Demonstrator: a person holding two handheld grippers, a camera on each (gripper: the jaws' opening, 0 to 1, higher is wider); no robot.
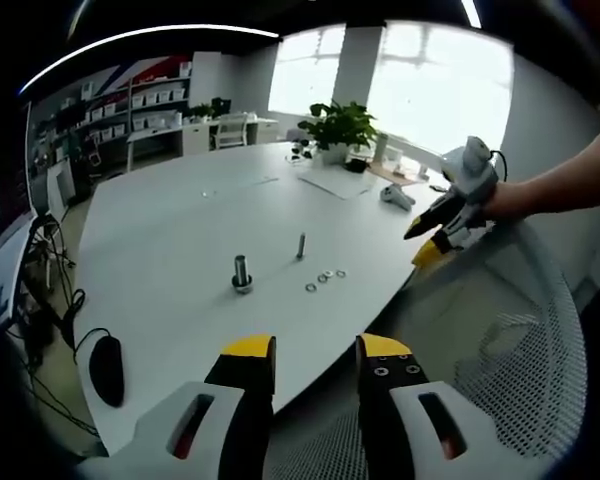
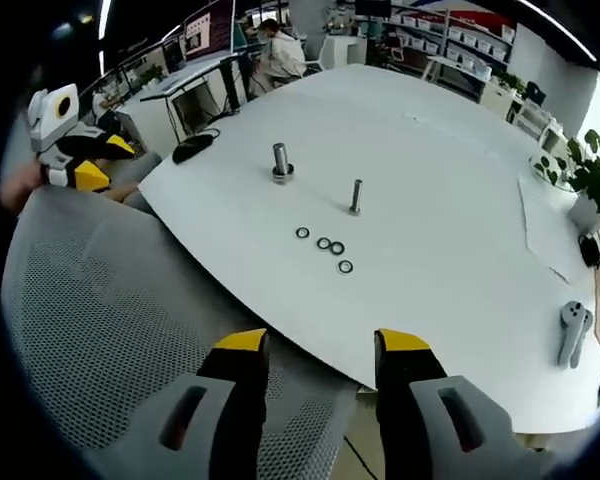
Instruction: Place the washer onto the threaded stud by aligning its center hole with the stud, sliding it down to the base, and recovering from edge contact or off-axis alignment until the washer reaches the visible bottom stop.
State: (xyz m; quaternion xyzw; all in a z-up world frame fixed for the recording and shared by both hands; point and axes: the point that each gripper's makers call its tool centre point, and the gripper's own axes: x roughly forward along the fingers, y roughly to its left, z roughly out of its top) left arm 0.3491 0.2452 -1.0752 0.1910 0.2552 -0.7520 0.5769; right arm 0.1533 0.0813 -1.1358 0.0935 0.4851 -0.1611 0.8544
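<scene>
Two threaded studs stand on the white table: a thicker one (image 1: 241, 272) (image 2: 281, 161) with a wide base and a thinner one (image 1: 301, 245) (image 2: 356, 196). Several small washers (image 1: 324, 278) (image 2: 325, 245) lie loose on the table beside them. My left gripper (image 1: 315, 355) is open, held off the table's near edge with nothing between its yellow-tipped jaws; it also appears at the left of the right gripper view (image 2: 98, 160). My right gripper (image 2: 320, 350) is open and empty above a mesh chair back. It enters the left gripper view from the right (image 1: 425, 240), held by a hand.
A grey mesh chair (image 2: 100, 300) (image 1: 520, 340) stands between the grippers and the table edge. A black mouse (image 1: 106, 368) (image 2: 192, 148), a potted plant (image 1: 338, 128) (image 2: 592, 180), a sheet of paper (image 1: 335, 181) and a controller (image 2: 572, 332) lie on the table. A person sits at a far desk.
</scene>
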